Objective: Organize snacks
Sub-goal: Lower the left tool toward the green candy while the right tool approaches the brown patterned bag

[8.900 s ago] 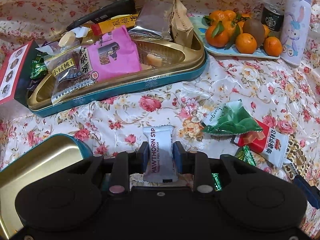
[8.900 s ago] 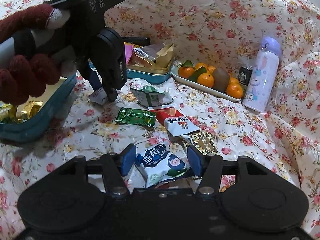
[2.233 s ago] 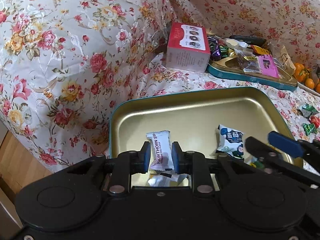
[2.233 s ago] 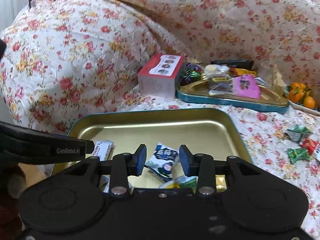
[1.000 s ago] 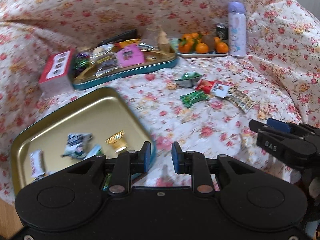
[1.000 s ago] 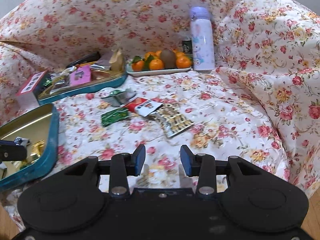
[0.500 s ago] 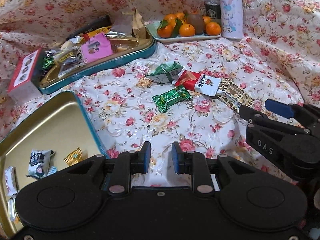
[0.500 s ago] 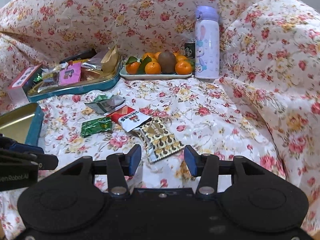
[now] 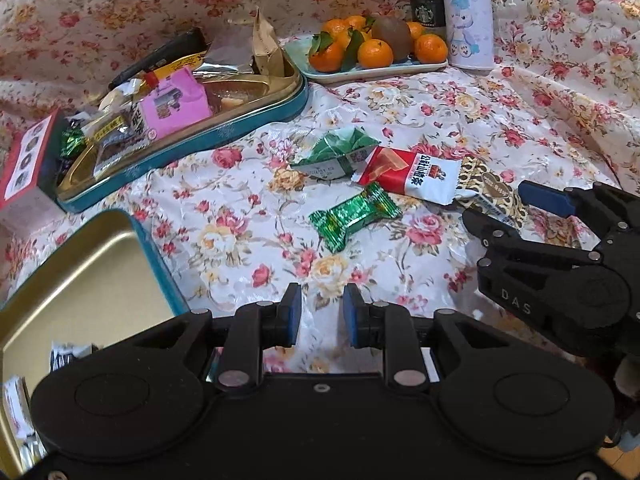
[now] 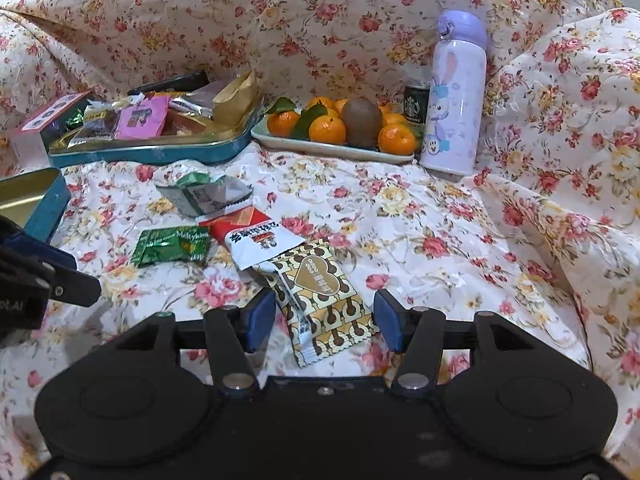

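The right gripper (image 10: 325, 321) is hanging released, its jaws straddling the brown-patterned snack packet (image 10: 320, 300) at lower centre, apparently lining up a grasp, while the left gripper (image 9: 318, 312) is waiting empty and parted.

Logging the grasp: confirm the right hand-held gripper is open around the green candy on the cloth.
Wrong snack: the right hand-held gripper is open around the gold patterned packet, as the right wrist view shows. The green candy lies apart, to its left.
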`<state>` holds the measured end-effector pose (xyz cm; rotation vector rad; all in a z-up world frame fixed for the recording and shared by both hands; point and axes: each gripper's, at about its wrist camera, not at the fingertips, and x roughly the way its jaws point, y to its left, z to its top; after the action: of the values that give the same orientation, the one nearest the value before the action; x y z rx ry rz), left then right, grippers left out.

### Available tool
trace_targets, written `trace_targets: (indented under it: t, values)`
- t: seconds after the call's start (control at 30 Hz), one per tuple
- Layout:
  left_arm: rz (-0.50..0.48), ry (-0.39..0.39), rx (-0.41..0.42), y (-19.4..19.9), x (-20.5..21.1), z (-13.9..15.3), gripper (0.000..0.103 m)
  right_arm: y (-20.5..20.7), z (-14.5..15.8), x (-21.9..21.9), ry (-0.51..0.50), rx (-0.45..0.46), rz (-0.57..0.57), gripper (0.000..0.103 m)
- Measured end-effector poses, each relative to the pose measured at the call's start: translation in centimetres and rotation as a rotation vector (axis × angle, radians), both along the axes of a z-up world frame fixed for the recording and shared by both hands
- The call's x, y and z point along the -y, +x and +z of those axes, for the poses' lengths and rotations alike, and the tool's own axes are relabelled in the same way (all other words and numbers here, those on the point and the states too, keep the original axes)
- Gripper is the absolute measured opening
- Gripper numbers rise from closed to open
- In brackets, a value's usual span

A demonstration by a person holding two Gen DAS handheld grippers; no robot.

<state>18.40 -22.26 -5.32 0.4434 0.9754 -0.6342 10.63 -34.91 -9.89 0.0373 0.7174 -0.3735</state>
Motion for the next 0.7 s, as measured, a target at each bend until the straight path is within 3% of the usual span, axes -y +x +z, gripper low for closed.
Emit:
trace_targets:
  t: [0.33, 0.5, 0.7]
  values:
    - [-0.127, 0.006, 0.022, 0.8, 2.1, 0.1, 0.033, 0.4, -0.6, 1.4, 0.036, 0.038, 0.02, 0.064]
    - [-0.19, 0.021, 0.048, 1.2, 3.1, -0.1, 0.033, 0.6, -0.8, 2.1, 0.048, 0.038, 0.028, 0.078]
    - [-0.222, 0.025, 0.047, 2.0, 4.0, -0.4, 0.033, 0.6, -1.0, 2.0, 0.053, 0.049, 0.032, 0.081]
